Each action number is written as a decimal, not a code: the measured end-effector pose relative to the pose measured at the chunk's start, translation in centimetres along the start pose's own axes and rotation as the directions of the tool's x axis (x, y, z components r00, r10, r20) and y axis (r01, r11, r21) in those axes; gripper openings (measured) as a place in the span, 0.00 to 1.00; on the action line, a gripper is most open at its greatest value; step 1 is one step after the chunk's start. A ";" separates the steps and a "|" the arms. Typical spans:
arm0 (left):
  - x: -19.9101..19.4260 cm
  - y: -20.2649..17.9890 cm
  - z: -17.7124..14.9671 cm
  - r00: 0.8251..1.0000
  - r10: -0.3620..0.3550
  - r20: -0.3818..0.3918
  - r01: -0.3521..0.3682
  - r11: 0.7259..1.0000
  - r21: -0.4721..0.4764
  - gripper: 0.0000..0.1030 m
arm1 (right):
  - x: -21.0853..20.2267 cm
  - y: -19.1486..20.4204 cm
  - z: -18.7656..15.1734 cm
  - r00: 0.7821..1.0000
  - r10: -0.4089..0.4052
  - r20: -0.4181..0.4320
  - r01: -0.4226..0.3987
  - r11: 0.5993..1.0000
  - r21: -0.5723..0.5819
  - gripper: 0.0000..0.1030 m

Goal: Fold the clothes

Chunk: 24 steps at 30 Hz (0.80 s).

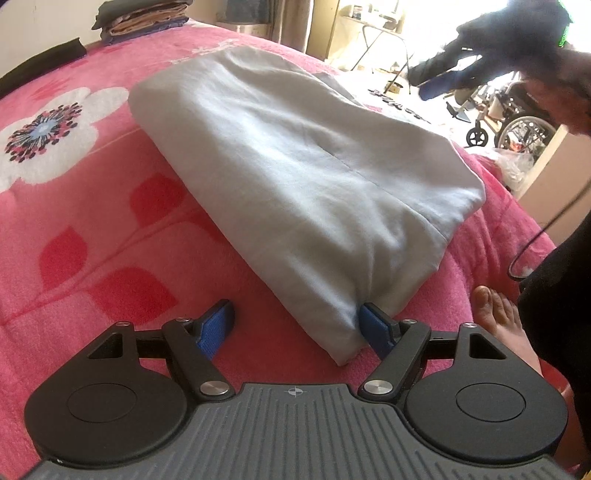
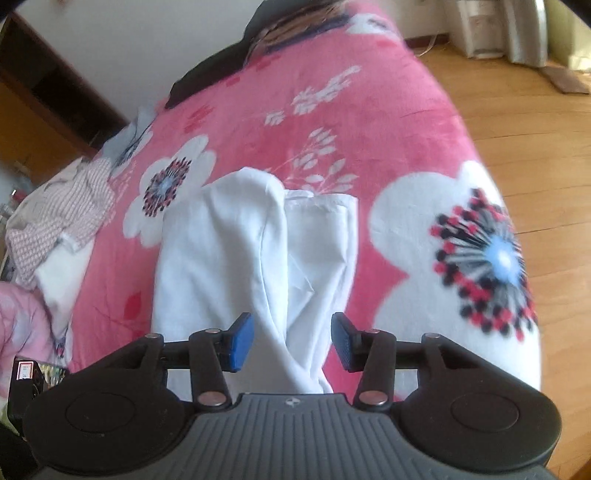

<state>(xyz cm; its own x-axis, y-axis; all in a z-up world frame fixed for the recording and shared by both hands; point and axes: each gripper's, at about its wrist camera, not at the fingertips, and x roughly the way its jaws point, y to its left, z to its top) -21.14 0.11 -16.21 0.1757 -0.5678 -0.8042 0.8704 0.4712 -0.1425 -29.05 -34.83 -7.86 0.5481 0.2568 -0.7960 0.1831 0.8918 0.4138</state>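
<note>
A pale grey-white garment (image 1: 295, 166) lies folded into a long slab on the pink flowered blanket (image 1: 92, 221). My left gripper (image 1: 293, 328) is open wide at its near corner. Its right pad (image 1: 373, 328) touches the cloth edge, while the left pad (image 1: 214, 328) rests apart on the blanket. In the right wrist view the same garment (image 2: 229, 258) shows two overlapping folds. My right gripper (image 2: 291, 339) hangs open above its near end, with cloth below and between the pads but not pinched. The right gripper (image 1: 428, 81) also appears blurred at the top right of the left wrist view.
A stack of folded clothes (image 1: 144, 18) sits at the far end of the bed. Loose patterned clothes (image 2: 55, 214) are heaped at the bed's left side. Wooden floor (image 2: 517, 129) runs along the right. A person's bare foot (image 1: 495, 314) rests on the blanket.
</note>
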 end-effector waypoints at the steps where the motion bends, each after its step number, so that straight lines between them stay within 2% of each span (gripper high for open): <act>1: 0.0 0.0 0.0 1.000 0.003 0.000 -0.003 1.000 0.000 0.73 | -0.7 0.5 -0.7 1.000 -0.019 0.014 0.019 1.000 -0.024 0.48; 5: 0.1 0.0 0.0 1.000 0.003 -0.006 -0.003 1.000 0.005 0.73 | -1.7 3.5 -3.6 0.998 -0.064 0.009 0.065 0.976 -0.210 0.48; 7: 0.1 0.0 0.1 1.000 0.004 -0.013 -0.003 1.000 0.015 0.73 | -1.4 4.3 -4.7 0.998 -0.066 0.011 0.067 0.966 -0.252 0.47; 9: 0.1 -0.1 0.2 1.000 0.004 -0.022 -0.003 1.000 0.029 0.74 | -0.4 4.4 -5.2 0.997 -0.076 -0.012 0.071 0.968 -0.239 0.47; 13: -1.7 1.1 0.9 0.996 -0.043 -0.074 0.047 0.998 0.045 0.73 | 0.4 4.7 -6.2 0.985 -0.173 -0.001 0.166 0.948 -0.273 0.47; 15: -3.6 2.3 1.7 0.993 -0.080 -0.088 0.086 0.994 0.065 0.73 | -0.2 4.8 -6.2 0.984 -0.175 0.031 0.177 0.944 -0.278 0.47; 19: -6.4 4.1 5.2 0.991 -0.120 -0.051 0.125 0.986 0.111 0.73 | -0.7 3.7 -5.6 0.984 -0.152 0.088 0.169 0.956 -0.240 0.47; 22: -5.7 3.0 8.1 0.988 -0.154 0.009 0.147 0.962 0.228 0.73 | -0.1 2.8 -5.2 0.989 -0.116 0.087 0.132 0.968 -0.211 0.47; 24: -4.1 1.1 9.6 0.981 -0.188 0.052 0.156 0.915 0.372 0.73 | 0.4 2.5 -5.3 0.993 -0.089 0.075 0.103 0.973 -0.205 0.47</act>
<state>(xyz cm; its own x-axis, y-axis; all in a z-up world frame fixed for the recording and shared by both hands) -16.54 -3.51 -7.56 0.0326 -0.6802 -0.7323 0.9949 0.0917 -0.0409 -32.69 -30.56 -9.46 0.5890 0.1476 -0.7945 0.0669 0.9709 0.2300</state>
